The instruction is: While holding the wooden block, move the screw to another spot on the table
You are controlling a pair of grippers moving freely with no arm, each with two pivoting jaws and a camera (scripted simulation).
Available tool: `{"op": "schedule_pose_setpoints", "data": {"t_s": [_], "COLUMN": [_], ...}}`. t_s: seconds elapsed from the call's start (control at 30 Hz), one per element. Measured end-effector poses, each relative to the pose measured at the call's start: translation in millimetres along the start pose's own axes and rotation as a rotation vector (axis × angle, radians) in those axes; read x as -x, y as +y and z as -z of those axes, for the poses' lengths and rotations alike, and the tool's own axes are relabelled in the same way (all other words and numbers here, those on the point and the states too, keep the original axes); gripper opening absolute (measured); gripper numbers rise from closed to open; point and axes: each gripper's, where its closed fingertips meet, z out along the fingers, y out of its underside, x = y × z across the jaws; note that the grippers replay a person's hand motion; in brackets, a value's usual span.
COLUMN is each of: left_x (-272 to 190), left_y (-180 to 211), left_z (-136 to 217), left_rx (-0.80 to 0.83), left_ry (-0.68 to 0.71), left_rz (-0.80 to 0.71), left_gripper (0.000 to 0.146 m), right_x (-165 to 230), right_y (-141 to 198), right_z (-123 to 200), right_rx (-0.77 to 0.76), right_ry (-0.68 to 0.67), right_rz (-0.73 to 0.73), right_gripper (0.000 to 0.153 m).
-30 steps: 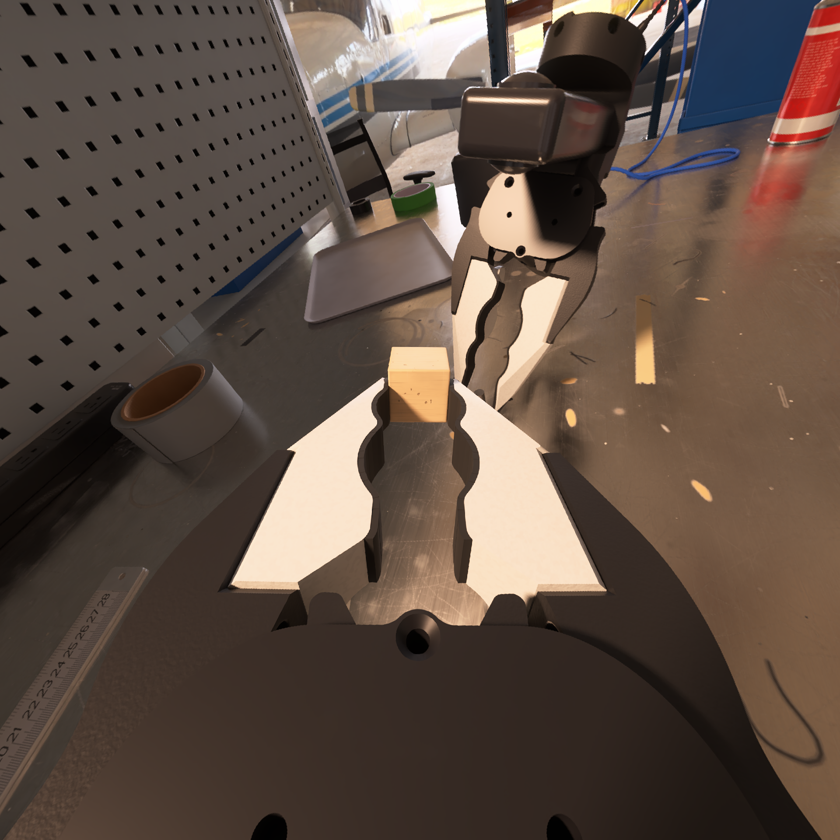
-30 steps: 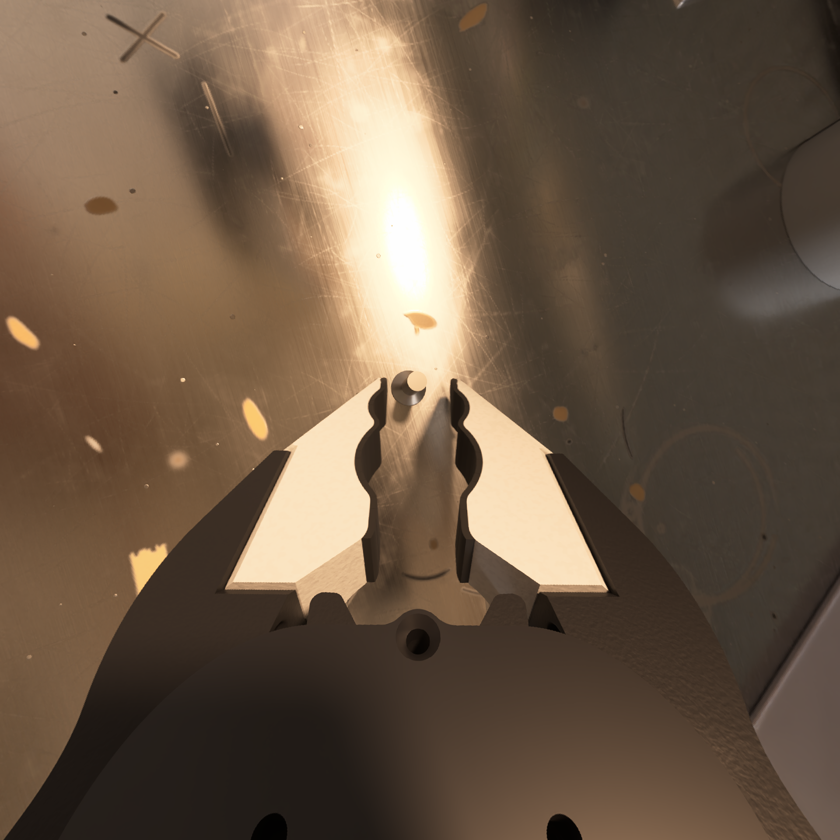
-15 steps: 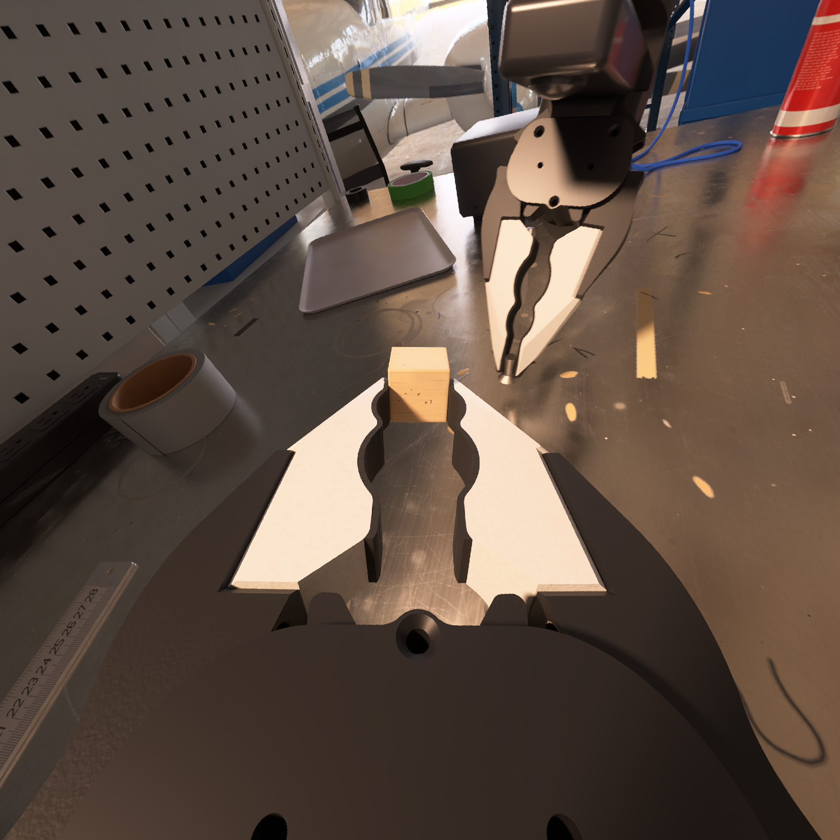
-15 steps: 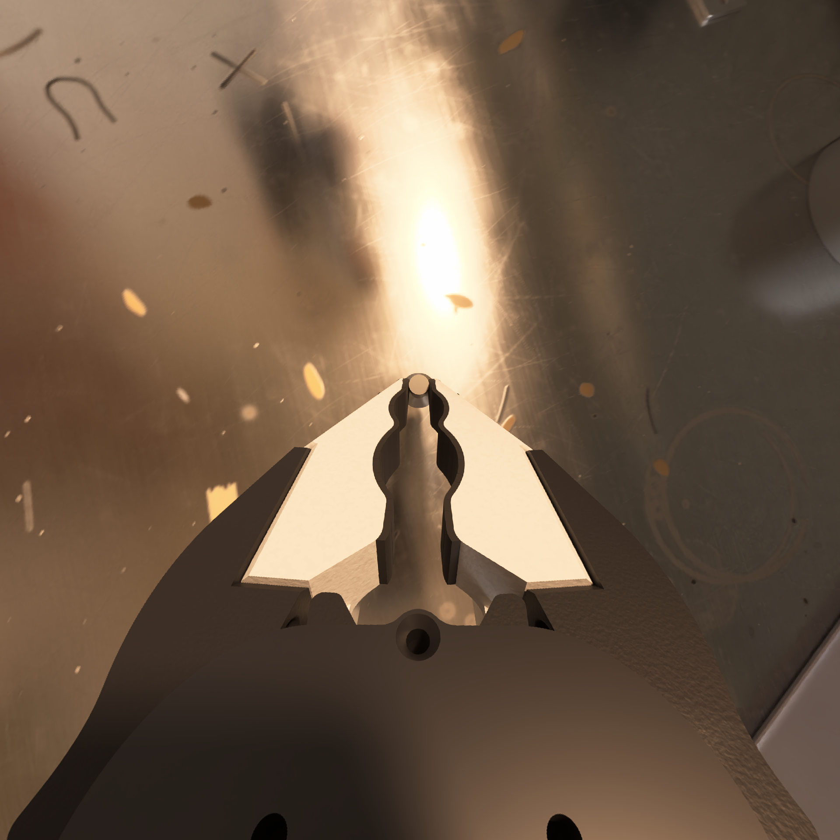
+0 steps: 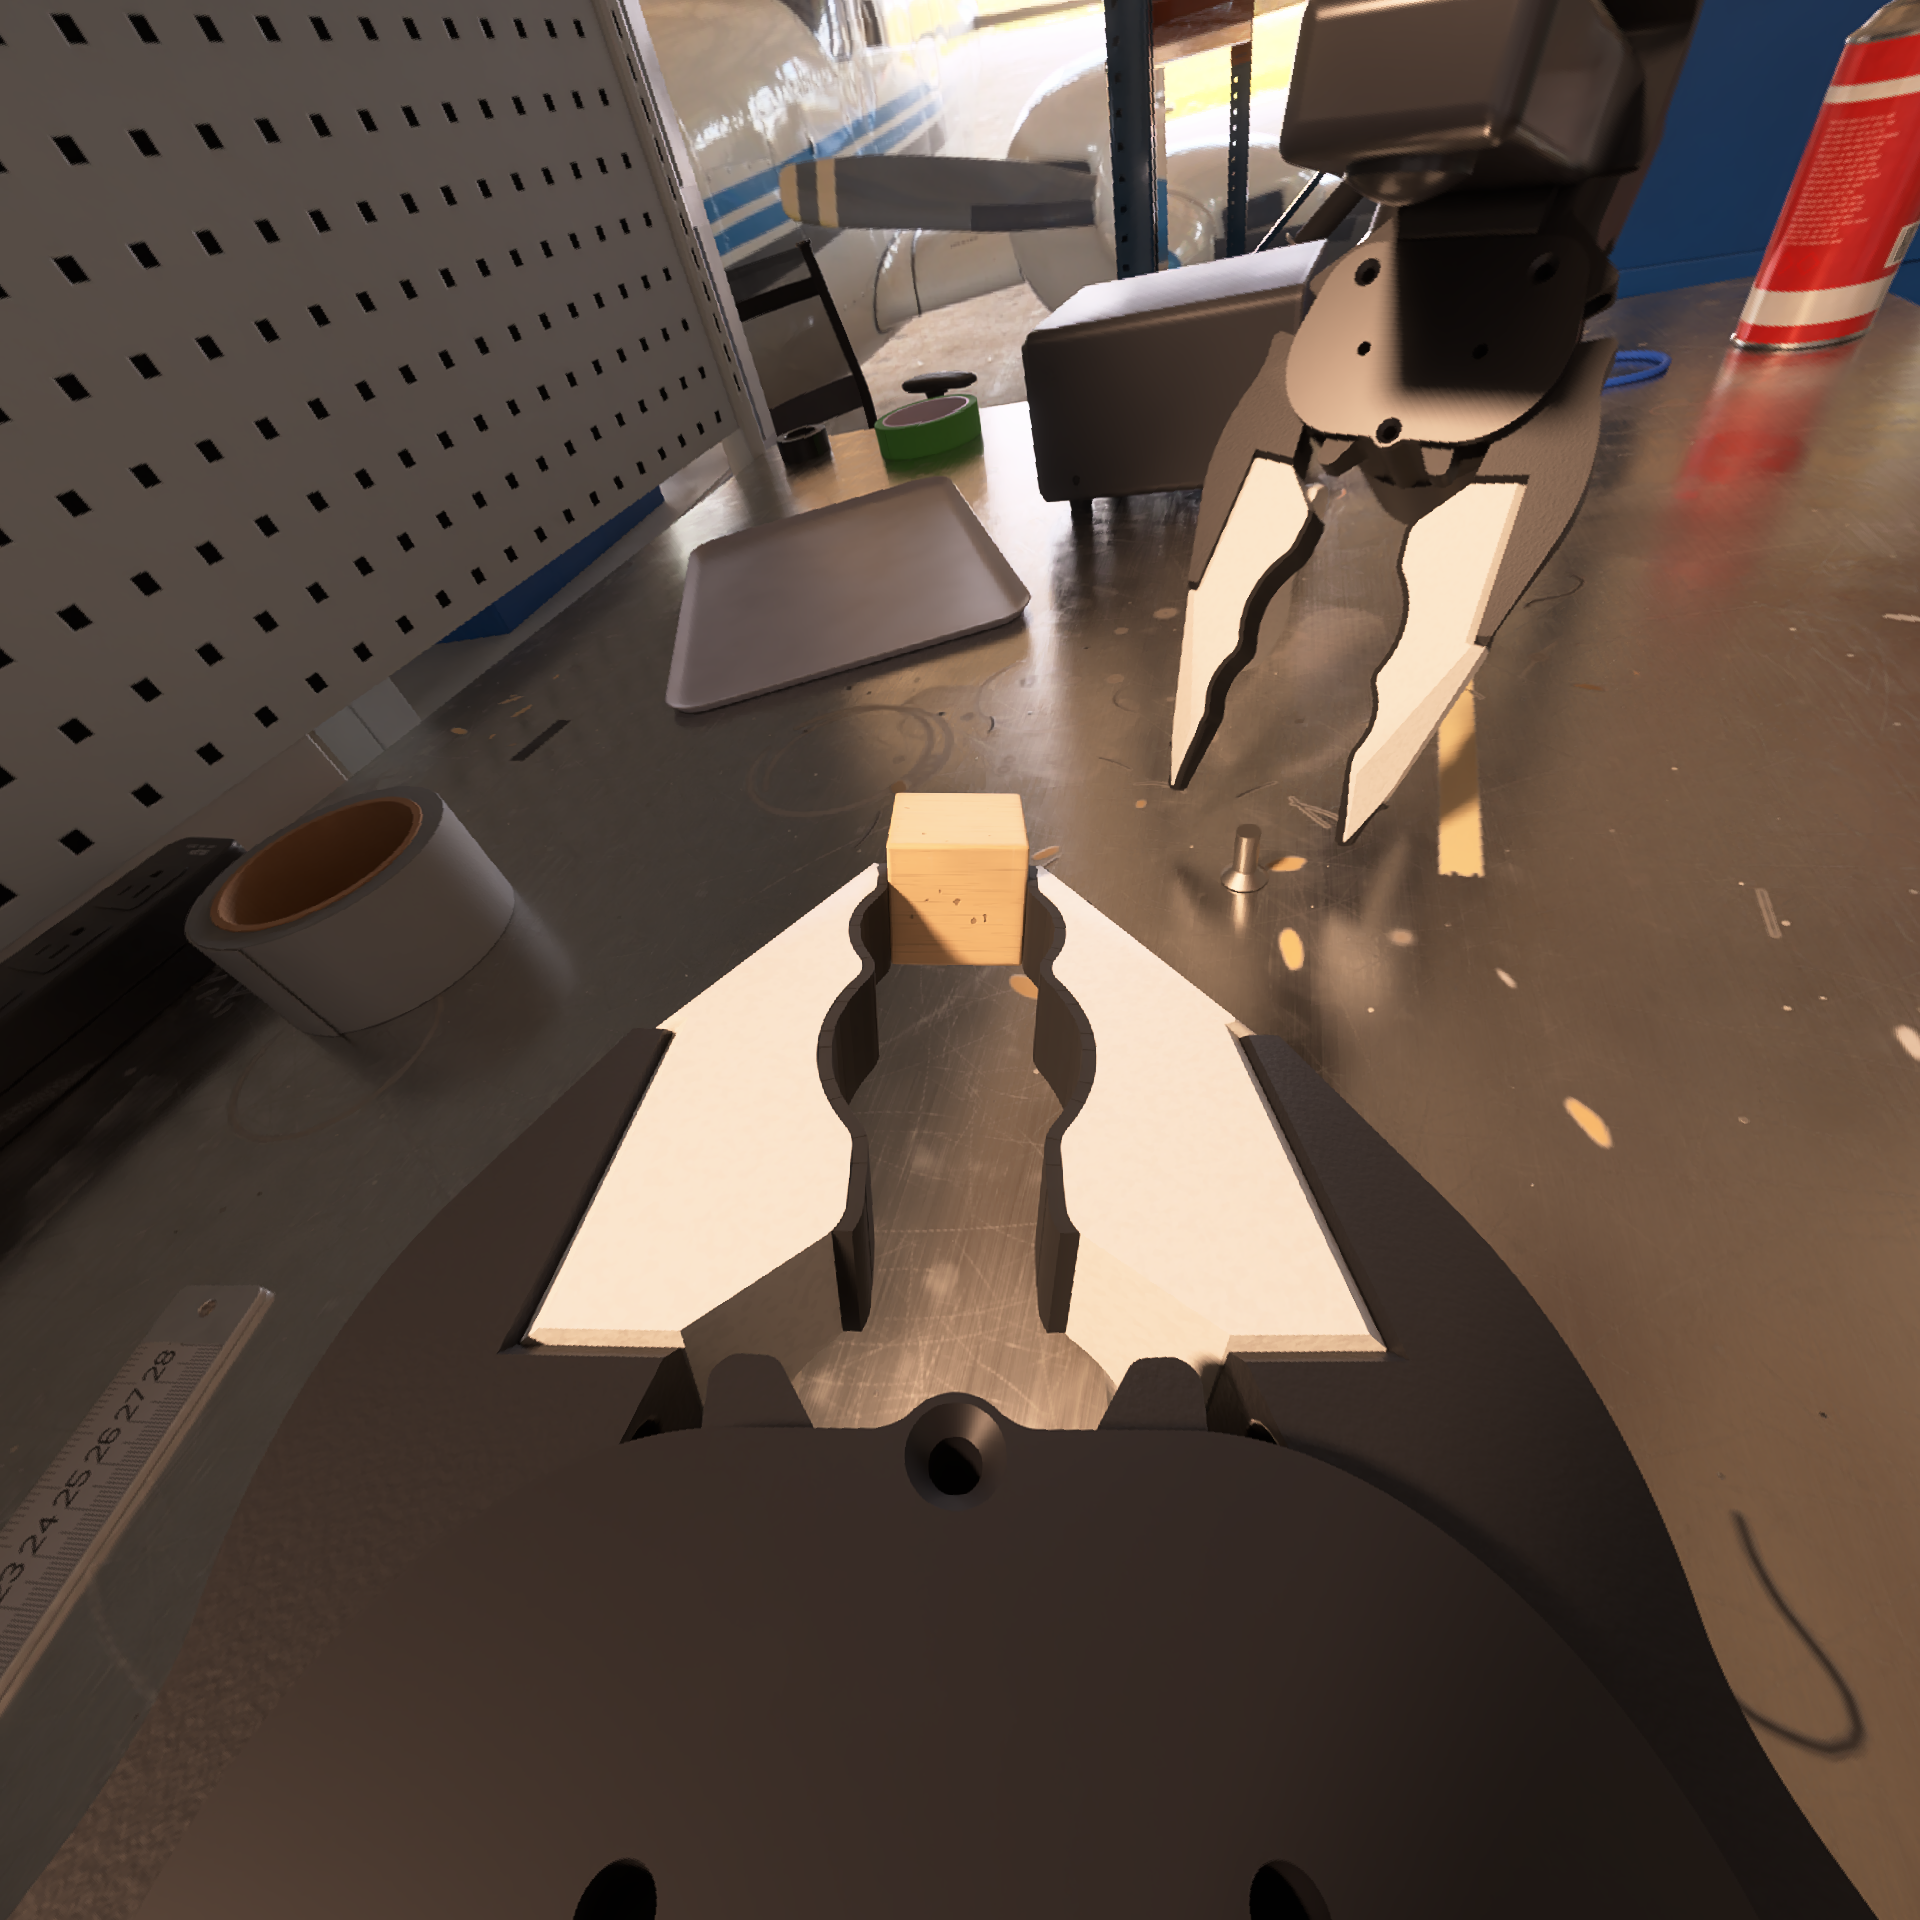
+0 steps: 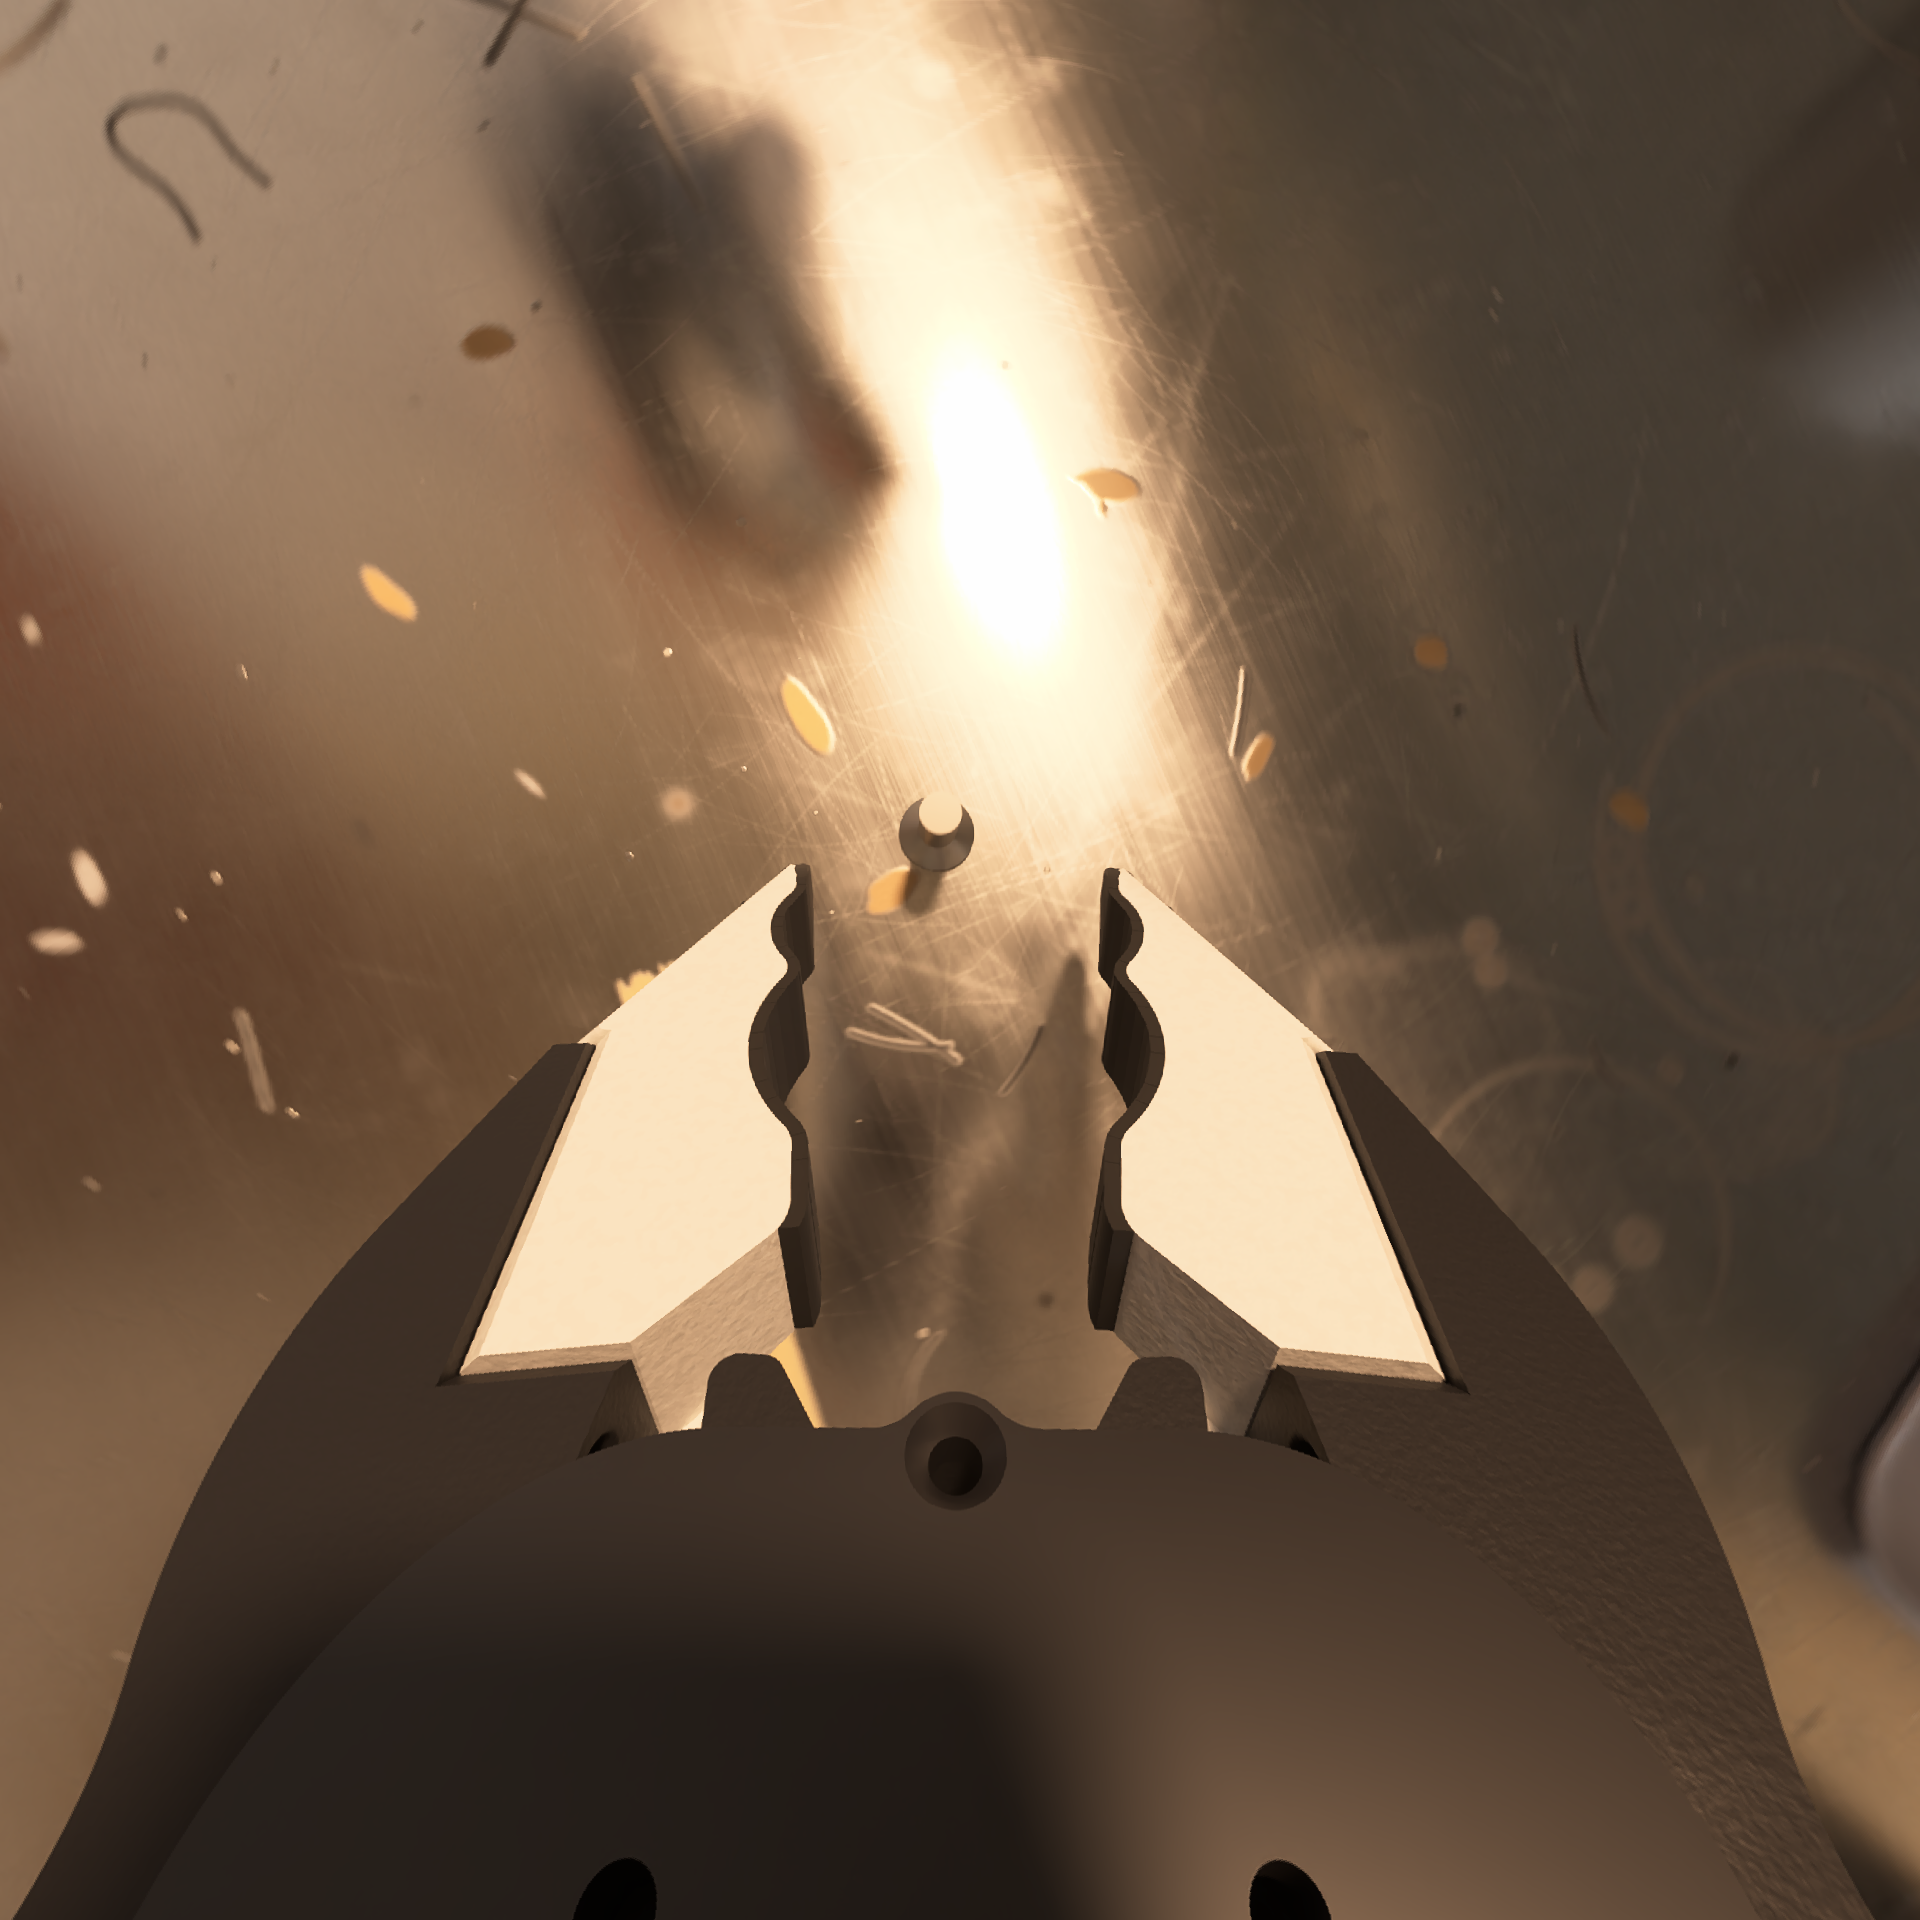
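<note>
My left gripper (image 5: 958, 883) is shut on the wooden block (image 5: 956, 894), a pale cube held between its fingertips on the metal table (image 5: 1558, 1039). The small silver screw (image 5: 1242, 858) stands head down on the table to the block's right. My right gripper (image 5: 1262, 810) is open and hangs just above and behind the screw, tips pointing down, not touching it. In the right wrist view the screw (image 6: 935, 833) stands just beyond the open right gripper (image 6: 956, 888), a little left of the middle.
A grey tape roll (image 5: 353, 914) lies left of the block, a ruler (image 5: 94, 1475) at the near left. A grey tray (image 5: 842, 592), green tape (image 5: 928, 426) and a dark box (image 5: 1153, 395) stand behind. A pegboard (image 5: 312, 364) walls the left. A red can (image 5: 1839, 187) is far right.
The right gripper carried the screw to the right, then opened and let it go on the table, and has lifted away. The left gripper still holds the block in place.
</note>
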Motion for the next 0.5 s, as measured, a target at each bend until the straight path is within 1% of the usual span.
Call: {"op": "schedule_pose_setpoints", "data": {"t_s": [0.1,0.17,0.33,0.4,0.5], "left_x": [-3,-4,-4,-4,-5], "left_y": [0,1,0,-1,-2], "left_z": [-2,-3,-2,-1,-1], "left_rx": [0.005,0.011,0.008,0.004,0.002], "left_ry": [0.008,0.013,0.01,0.006,0.011], "left_rz": [-0.006,-0.011,-0.015,-0.015,-0.014], "left_gripper": [0.024,0.024,0.024,0.024,0.024], "right_x": [6,10,11,16,25], "right_y": [2,1,10,9,1], "right_z": [2,0,-5,-2,3], "right_rx": [-0.012,-0.015,0.091,0.084,0.038], "right_ry": [0.026,0.04,0.053,0.034,-0.004], "right_rz": [-0.154,-0.225,-0.256,-0.262,-0.26], "right_gripper": [0.058,0.063,0.064,0.063,0.05]}}
